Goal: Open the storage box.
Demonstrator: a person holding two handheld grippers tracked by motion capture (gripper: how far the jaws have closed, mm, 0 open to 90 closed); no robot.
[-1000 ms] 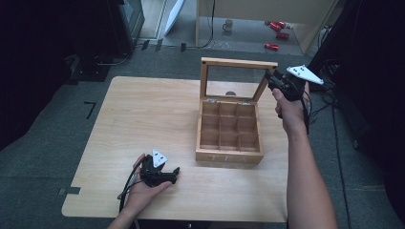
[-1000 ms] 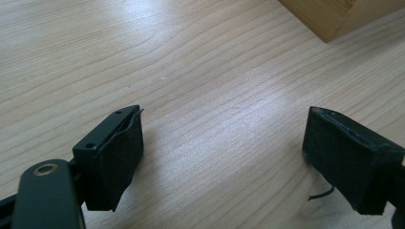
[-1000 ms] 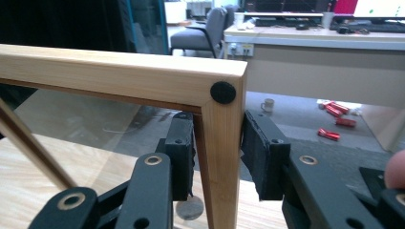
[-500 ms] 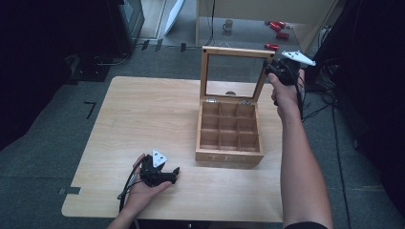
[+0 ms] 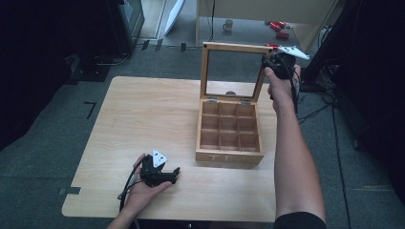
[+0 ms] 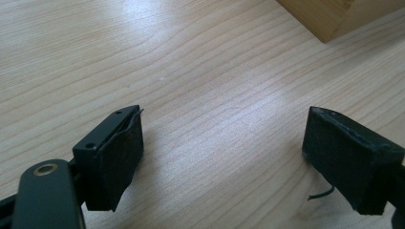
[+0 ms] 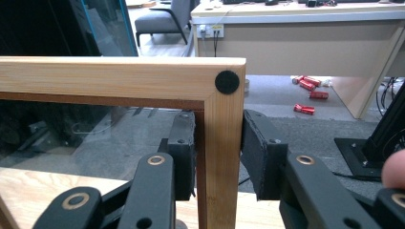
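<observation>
A wooden tea box (image 5: 229, 155) with a grid of empty compartments sits right of centre on the table. Its glass-paned lid (image 5: 232, 46) stands raised on its rear hinges. My right gripper (image 5: 266, 62) is shut on the lid's right frame post near the top corner. In the right gripper view both pads (image 7: 185, 152) press on the frame of the lid (image 7: 119, 76) from either side, with the right gripper (image 7: 218, 157) pinching just below a black bumper dot. My left gripper (image 5: 173, 174) lies on the table at the front left, open, nothing between its jaws (image 6: 222, 157). A corner of the box (image 6: 329, 19) shows beyond it.
The light wooden table (image 5: 143, 109) has bare room left of the box. Behind it on the floor are a mug (image 5: 229, 24), red tools (image 5: 279, 28) and a desk (image 7: 296, 33). Dark equipment stands at the far left and right.
My right hand has moved up and back with the lid's corner, and the lid has swung further open to near upright. The left gripper has stayed in place.
</observation>
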